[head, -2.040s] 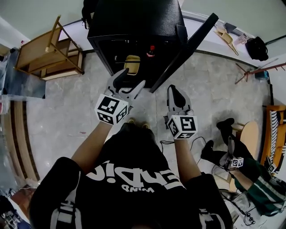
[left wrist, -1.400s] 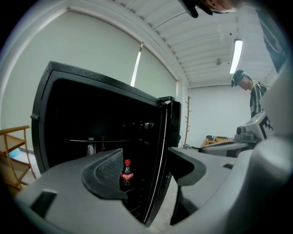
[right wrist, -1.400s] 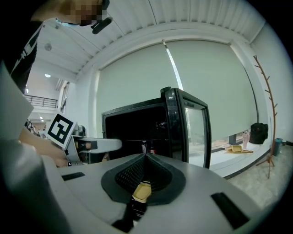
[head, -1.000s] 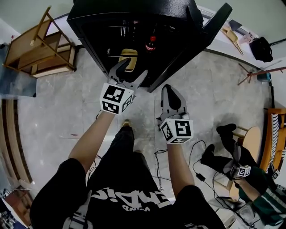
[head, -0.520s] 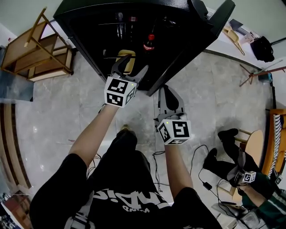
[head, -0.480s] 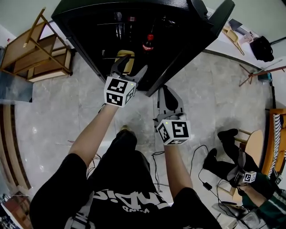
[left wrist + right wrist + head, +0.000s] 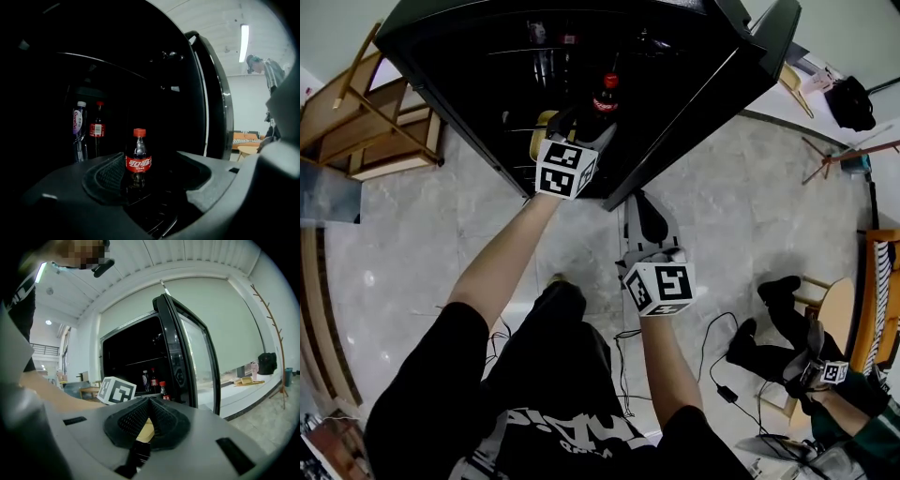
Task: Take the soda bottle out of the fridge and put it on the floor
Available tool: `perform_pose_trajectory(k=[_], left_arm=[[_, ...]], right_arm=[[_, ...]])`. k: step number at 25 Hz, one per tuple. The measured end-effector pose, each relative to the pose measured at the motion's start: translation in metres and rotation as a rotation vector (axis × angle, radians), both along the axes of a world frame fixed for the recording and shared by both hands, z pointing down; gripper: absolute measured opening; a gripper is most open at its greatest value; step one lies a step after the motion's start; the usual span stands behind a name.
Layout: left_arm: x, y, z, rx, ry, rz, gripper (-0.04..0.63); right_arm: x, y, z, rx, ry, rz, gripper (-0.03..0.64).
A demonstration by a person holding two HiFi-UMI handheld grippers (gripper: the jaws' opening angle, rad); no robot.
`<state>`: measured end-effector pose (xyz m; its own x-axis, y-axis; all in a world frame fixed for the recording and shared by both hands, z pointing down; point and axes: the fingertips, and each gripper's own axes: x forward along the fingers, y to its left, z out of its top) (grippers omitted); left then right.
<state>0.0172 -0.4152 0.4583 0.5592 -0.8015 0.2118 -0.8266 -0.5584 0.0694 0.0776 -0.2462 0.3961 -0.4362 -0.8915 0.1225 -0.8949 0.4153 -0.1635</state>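
Note:
The soda bottle (image 7: 604,95), dark with a red cap and red label, stands upright on a shelf inside the black fridge (image 7: 441,37). My left gripper (image 7: 575,121) reaches into the fridge just short of it. In the left gripper view the soda bottle (image 7: 138,157) stands ahead between the open jaws, with neither pad touching it. My right gripper (image 7: 643,214) hangs lower, outside the fridge over the floor, with its jaws shut on nothing. In the right gripper view the pads of the right gripper (image 7: 149,403) meet, and the bottle (image 7: 162,389) shows beyond.
The fridge door (image 7: 741,89) stands open at the right. Two more bottles (image 7: 78,127) stand deeper on the shelf, and a yellowish item (image 7: 544,128) lies below. A wooden rack (image 7: 366,122) is at the left. A seated person (image 7: 825,394) and cables (image 7: 717,375) are at the right.
My left gripper has moved forward into the fridge, up to the soda bottle, its jaws still open. The right gripper stays low and shut, drifting slightly back.

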Motion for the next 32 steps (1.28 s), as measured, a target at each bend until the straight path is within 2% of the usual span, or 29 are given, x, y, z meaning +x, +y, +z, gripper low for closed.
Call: perform_pose_trajectory(k=[6,11,16,26,32], left_arm=[[0.009,-0.037,0.022,-0.014,-0.016,-0.007,0.318],[0.011,-0.055,0.031,-0.013,0.000,-0.006,0.318],[0.022,-0.069,0.036,-0.007,-0.025,0.017,0.318],[0.025,-0.081,0.038,0.004,-0.038,0.006,0.307],[0.021,-0.058,0.029,0.001,-0.056,0.019,0.302]], right_arm=[[0.003,0.000,0.017,-0.019,-0.004,0.003,0.023],[0.009,0.003,0.031,-0.040,0.001,0.014,0.023],[0.014,0.008,0.040,-0.055,0.001,0.022,0.023],[0.024,0.012,0.053,-0.072,0.005,0.035,0.023],[0.028,0.020,0.049,-0.074,-0.001,0.038,0.023]])
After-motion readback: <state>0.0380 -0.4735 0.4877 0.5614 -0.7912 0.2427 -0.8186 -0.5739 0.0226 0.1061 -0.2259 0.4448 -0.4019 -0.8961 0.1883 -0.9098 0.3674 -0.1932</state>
